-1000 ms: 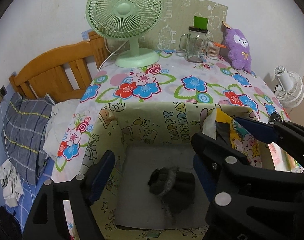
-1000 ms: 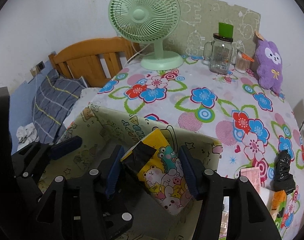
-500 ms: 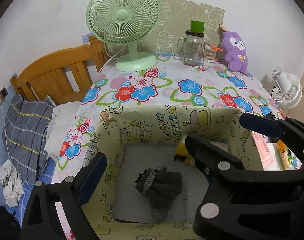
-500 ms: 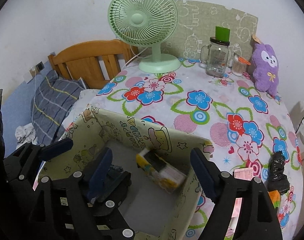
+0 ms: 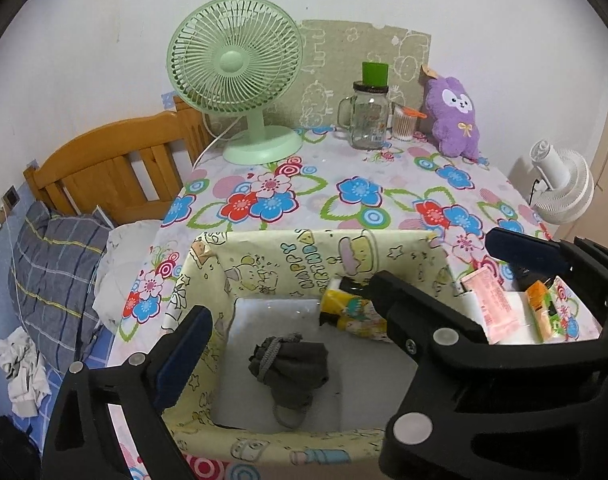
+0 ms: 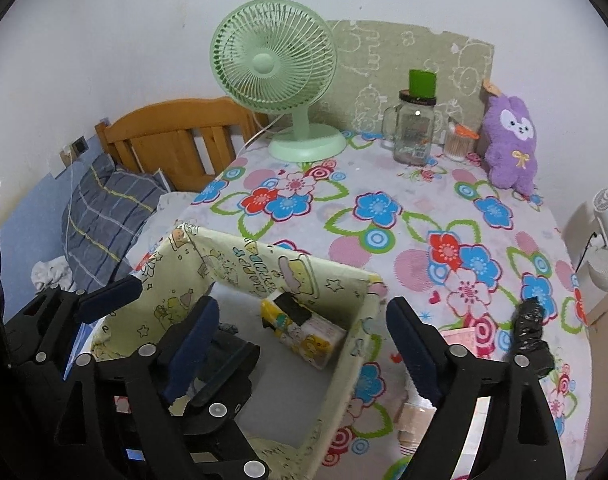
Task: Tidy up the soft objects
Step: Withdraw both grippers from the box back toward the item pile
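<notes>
On the flower-patterned worktop [image 6: 384,184], a cartoon-printed fabric box [image 5: 304,248] holds a dark grey drawstring pouch [image 5: 289,364] and a yellow tissue pack [image 6: 304,330]; both left tongs [image 5: 287,344] and right tongs [image 6: 299,348] gape empty above it.

Box [image 5: 207,280] sits low in frame on the table [image 5: 344,168]; pouch [image 5: 289,364] lies in its middle, packet [image 5: 352,314] in its upper-right corner. Fan [image 5: 239,80] stands upper centre, jar [image 5: 368,120] to its right, plush [image 5: 456,116] further right. Pillow [image 5: 51,264] lies far left.

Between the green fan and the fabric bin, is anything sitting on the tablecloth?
Nothing: between the fan and the bin only bare floral tablecloth shows, in both wrist views.
</notes>
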Available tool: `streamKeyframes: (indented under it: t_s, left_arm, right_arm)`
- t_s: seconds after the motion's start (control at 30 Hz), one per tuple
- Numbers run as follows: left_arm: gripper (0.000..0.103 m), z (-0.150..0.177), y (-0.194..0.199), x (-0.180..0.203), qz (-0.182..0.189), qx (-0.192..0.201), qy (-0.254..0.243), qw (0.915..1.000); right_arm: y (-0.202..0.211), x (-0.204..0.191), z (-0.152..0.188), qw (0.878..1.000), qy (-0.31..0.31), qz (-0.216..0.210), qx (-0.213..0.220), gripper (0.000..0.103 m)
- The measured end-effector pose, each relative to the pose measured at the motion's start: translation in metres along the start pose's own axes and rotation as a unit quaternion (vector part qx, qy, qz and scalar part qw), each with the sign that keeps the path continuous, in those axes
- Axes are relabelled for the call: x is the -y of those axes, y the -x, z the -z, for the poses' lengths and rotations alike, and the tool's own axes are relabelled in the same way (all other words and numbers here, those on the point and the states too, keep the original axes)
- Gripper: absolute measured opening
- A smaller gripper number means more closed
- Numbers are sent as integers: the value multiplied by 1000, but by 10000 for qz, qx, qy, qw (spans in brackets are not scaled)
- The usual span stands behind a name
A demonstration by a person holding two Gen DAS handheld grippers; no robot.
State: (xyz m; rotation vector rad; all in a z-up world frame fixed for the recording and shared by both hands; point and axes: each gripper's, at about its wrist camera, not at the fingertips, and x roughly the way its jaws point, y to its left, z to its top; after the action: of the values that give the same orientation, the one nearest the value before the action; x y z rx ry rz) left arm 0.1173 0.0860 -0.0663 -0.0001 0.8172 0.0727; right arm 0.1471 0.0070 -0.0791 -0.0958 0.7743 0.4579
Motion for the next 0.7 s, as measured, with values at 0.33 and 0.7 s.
streamKeyframes:
  t_s: [0.33, 0.7]
  left_arm:
    - [98, 3, 19, 19, 86, 160, -49, 9998]
    - [98, 9, 45, 53, 258, 386, -135, 9988]
  right_arm:
    - [27, 13, 8, 9995, -143, 192, 183, 94]
    - [66, 32, 23, 9979, -160, 313, 536, 94]
